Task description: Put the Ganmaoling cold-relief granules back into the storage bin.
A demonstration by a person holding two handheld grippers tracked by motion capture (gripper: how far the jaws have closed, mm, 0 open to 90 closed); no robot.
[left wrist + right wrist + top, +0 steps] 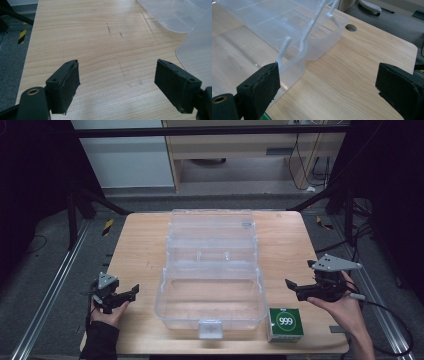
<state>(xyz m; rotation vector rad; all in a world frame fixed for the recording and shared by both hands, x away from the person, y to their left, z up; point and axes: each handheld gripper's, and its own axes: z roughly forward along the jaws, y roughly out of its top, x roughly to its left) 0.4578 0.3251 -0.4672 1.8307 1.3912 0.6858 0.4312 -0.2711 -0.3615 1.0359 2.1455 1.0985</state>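
Both my left tongs [131, 292] and right tongs [292, 286] gape empty either side of the clear box [210, 270] between them, light, slick, thin-walled I judge, best gripped at its rim.

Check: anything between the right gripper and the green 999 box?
Nothing. In the high view, bare wooden table separates the right gripper from the green box.

A light wooden table [140, 250] stood on grey floor; a pale wooden cabinet [225, 145] sat at twelve o'clock.
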